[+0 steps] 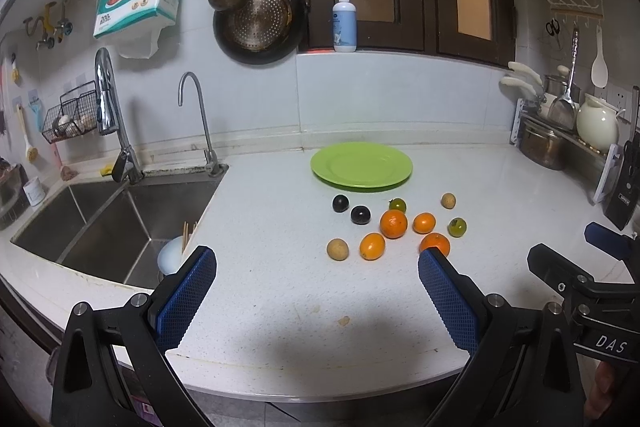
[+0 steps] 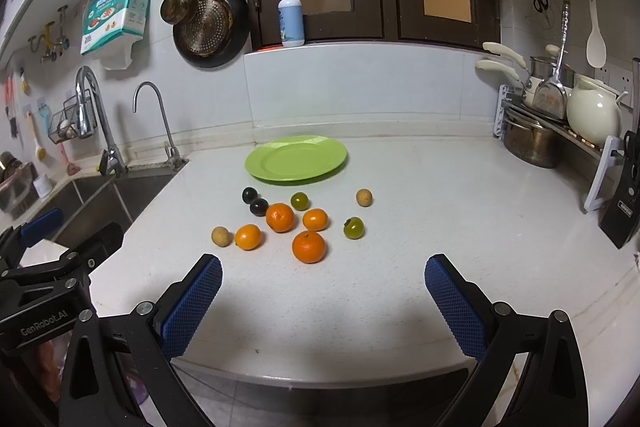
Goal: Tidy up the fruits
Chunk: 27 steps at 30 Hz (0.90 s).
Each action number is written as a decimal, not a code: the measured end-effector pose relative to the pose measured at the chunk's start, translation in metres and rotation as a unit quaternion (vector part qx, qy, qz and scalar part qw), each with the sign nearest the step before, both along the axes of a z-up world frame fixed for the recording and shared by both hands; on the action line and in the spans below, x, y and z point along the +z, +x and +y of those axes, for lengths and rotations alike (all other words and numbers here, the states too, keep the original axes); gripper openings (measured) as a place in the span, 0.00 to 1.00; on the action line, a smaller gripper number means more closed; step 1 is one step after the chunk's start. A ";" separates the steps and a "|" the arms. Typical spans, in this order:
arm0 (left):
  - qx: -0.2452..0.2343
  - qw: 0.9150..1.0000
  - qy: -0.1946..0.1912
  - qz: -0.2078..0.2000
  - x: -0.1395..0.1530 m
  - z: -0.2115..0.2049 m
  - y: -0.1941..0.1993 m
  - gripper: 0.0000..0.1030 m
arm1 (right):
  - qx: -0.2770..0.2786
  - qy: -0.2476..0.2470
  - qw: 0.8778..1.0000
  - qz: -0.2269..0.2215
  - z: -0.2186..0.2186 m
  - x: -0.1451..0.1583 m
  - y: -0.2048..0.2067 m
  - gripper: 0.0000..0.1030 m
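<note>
Right wrist view: right gripper (image 2: pixel 322 291) fingers wide open, empty; left gripper (image 1: pixel 316 287) likewise; fruits (image 2: pixel 280 217) clustered on surface (image 2: pixel 420 227) just near of empty green plate (image 2: pixel 296 158)

even, cool indoor light — soft shadow on the countertop (image 1: pixel 280 287), strong fisheye bending at edges.

- I see a plain lime-green plate (image 2: pixel 296 158).
- My gripper pads (image 2: pixel 192 307) are blue, cross-hatched.
- The counter (image 2: pixel 440 211) is white, finely speckled.
- Four oranges (image 2: pixel 309 247) are bright orange.
</note>
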<state>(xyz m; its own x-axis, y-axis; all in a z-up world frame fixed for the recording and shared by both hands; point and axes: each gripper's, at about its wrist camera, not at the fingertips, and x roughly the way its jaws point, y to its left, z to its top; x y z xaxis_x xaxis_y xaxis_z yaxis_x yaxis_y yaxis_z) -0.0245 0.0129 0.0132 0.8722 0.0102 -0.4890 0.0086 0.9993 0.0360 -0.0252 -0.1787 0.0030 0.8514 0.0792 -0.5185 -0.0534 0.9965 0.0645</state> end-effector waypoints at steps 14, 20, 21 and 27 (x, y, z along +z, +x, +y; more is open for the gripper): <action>0.006 1.000 0.008 0.016 -0.017 0.012 0.027 0.98 | 0.011 -0.003 1.000 0.023 0.014 -0.014 0.028 0.99; -0.004 0.999 0.015 0.033 -0.029 0.014 0.055 0.93 | 0.014 0.009 0.999 0.042 0.018 -0.025 0.055 0.99; -0.006 0.999 0.014 0.038 -0.031 0.014 0.060 0.92 | 0.014 0.009 0.999 0.046 0.019 -0.028 0.061 0.99; -0.020 0.997 0.007 0.073 -0.051 0.014 0.093 0.84 | 0.017 0.012 0.997 0.075 0.023 -0.045 0.090 0.99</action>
